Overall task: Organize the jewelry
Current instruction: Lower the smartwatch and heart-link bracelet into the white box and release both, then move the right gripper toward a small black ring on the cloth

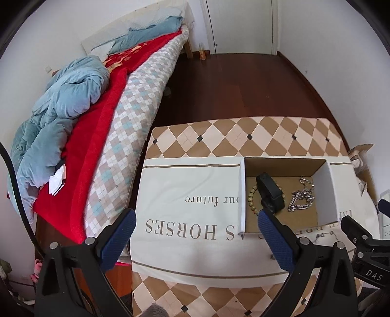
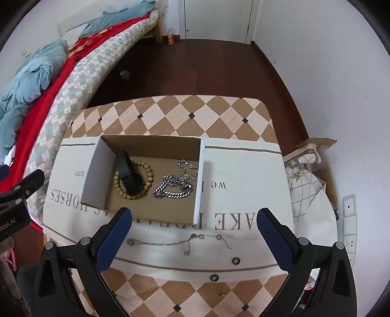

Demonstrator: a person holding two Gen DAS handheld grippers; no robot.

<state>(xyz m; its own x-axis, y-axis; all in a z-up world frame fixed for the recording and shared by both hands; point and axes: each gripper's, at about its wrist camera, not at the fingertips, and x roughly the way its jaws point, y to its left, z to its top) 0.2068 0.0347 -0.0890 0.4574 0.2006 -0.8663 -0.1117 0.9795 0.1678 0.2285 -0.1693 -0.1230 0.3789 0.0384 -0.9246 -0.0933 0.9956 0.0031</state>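
Observation:
An open cardboard box [image 2: 92, 168] [image 1: 327, 190] sits on a cream printed cloth. In it lie a black band [image 2: 128, 174] [image 1: 270, 192], a wooden bead bracelet [image 2: 148, 175] [image 1: 251, 197] and a heavy silver chain [image 2: 170, 189] [image 1: 301, 198]. A thin silver necklace [image 2: 175, 241] lies on the cloth in front of the box, with two dark rings [image 2: 235, 261] [image 2: 214, 277] nearer me. My right gripper [image 2: 193, 239] is open and empty above the thin necklace. My left gripper [image 1: 197, 240] is open and empty, left of the box.
The cloth [image 2: 243, 175] covers a checkered table [image 2: 170, 114]. A bed [image 1: 102, 126] with red and blue bedding stands to the left. A bag and cardboard [image 2: 309, 175] lie at the right. Dark wood floor [image 1: 231, 85] lies beyond, with a closed door [image 2: 217, 17].

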